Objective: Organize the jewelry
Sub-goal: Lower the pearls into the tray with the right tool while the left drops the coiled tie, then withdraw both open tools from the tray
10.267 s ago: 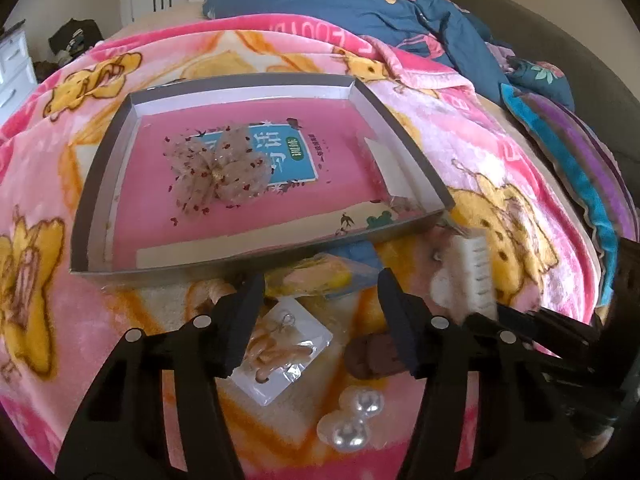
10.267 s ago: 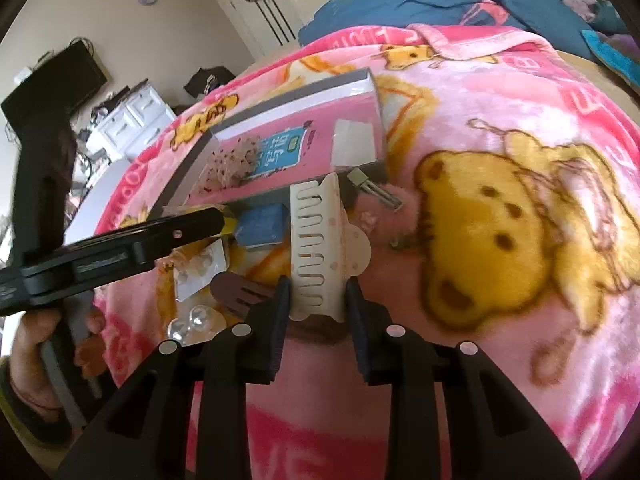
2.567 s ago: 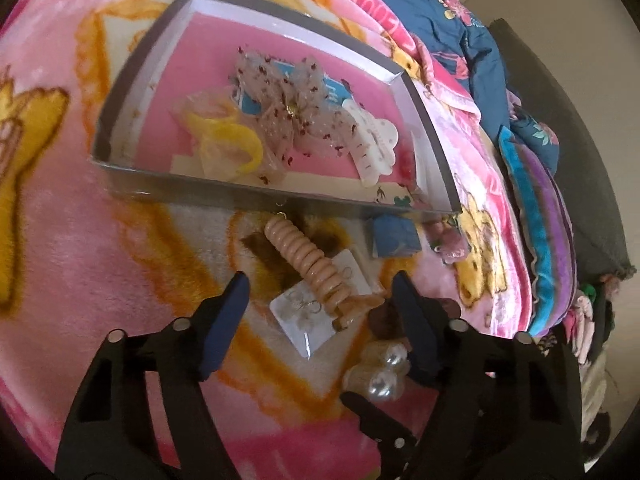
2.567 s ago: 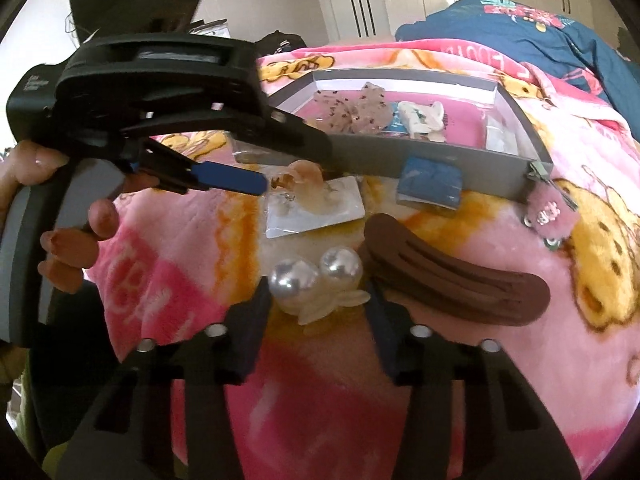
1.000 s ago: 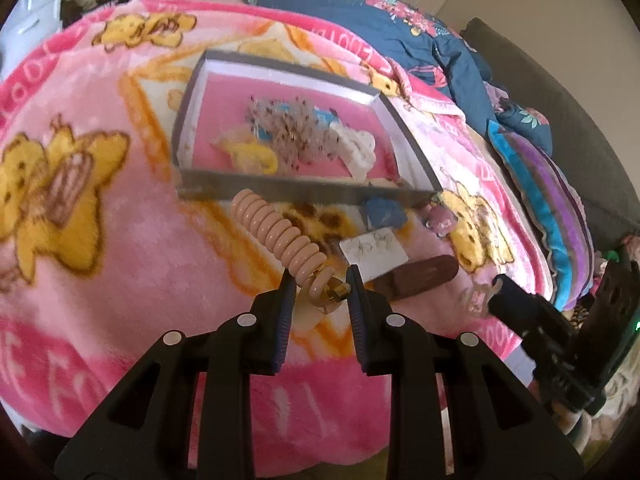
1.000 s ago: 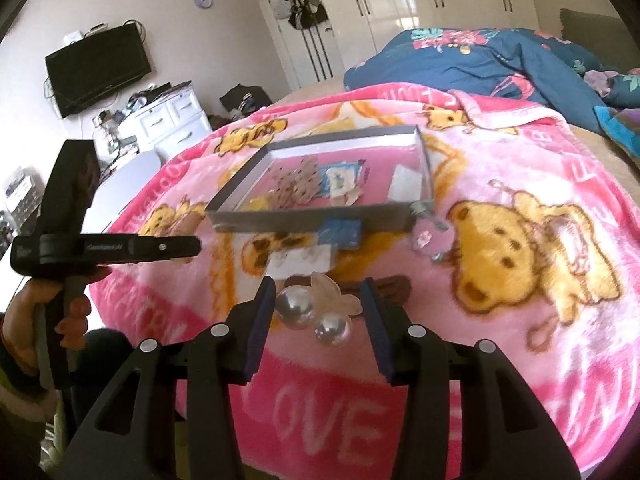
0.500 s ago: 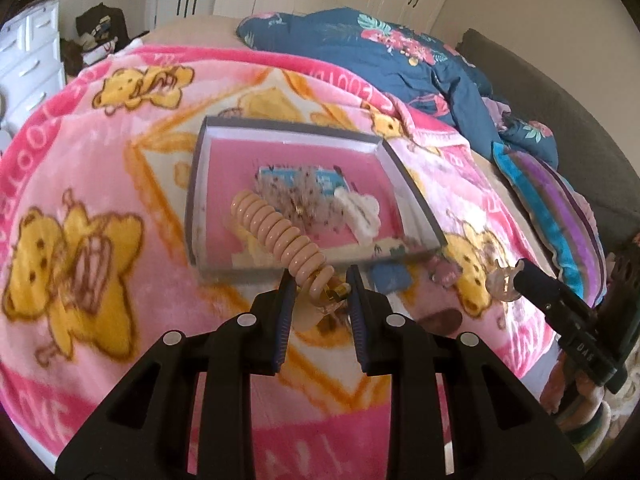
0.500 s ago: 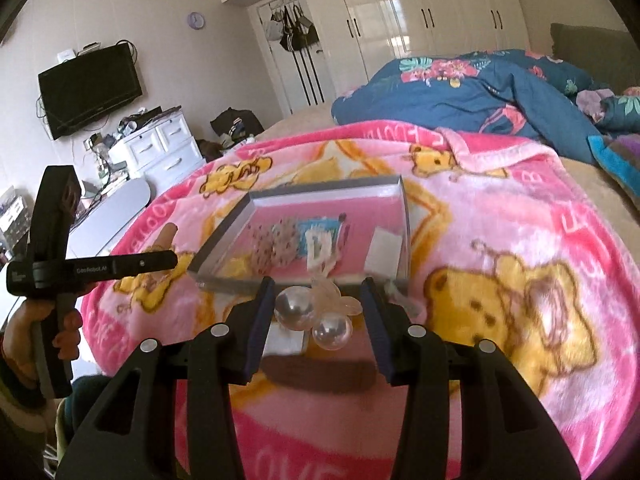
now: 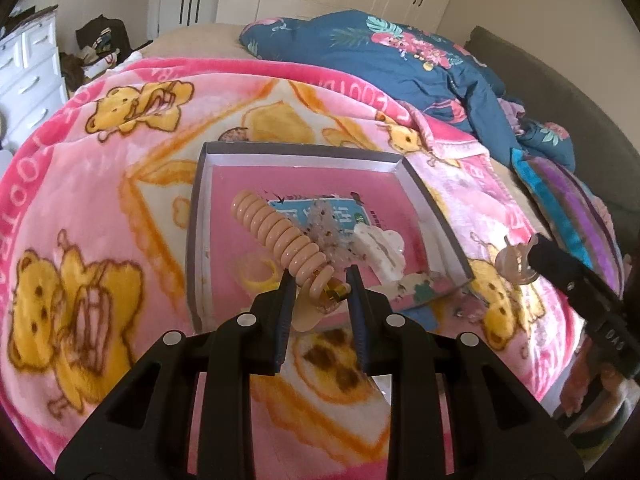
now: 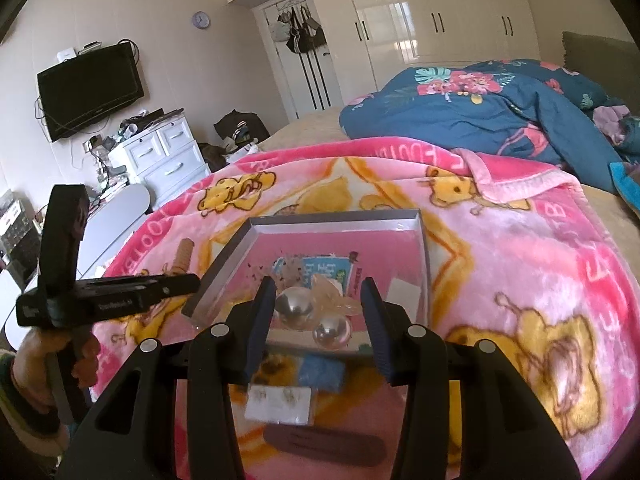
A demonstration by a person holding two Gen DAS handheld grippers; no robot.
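In the left wrist view my left gripper (image 9: 320, 280) is shut on a peach spiral hair coil (image 9: 276, 232), which juts up and left over the grey tray (image 9: 304, 150). On the tray's pink floor lie a glittery bow (image 9: 326, 220), a white claw clip (image 9: 380, 250) and a yellow ring (image 9: 260, 276). The right wrist view shows my right gripper (image 10: 318, 292) shut on a pearl clip (image 10: 298, 306), held in the air in front of the tray (image 10: 336, 216). The left gripper (image 10: 176, 280) with the coil (image 10: 185, 256) hovers by the tray's left side.
On the pink bear blanket (image 10: 520, 264) below the tray lie a blue pad (image 10: 322, 372), an earring card (image 10: 278, 402) and a brown hair clip (image 10: 324, 446). A blue floral duvet (image 10: 480, 116) lies behind. A hand (image 10: 36, 344) holds the left gripper. A white dresser (image 10: 168, 156) stands far left.
Both grippers have risen and moved toward the tray, each keeping its piece. The tray now sits right behind the coil and the pearl clip. The loose items have dropped lower in view.
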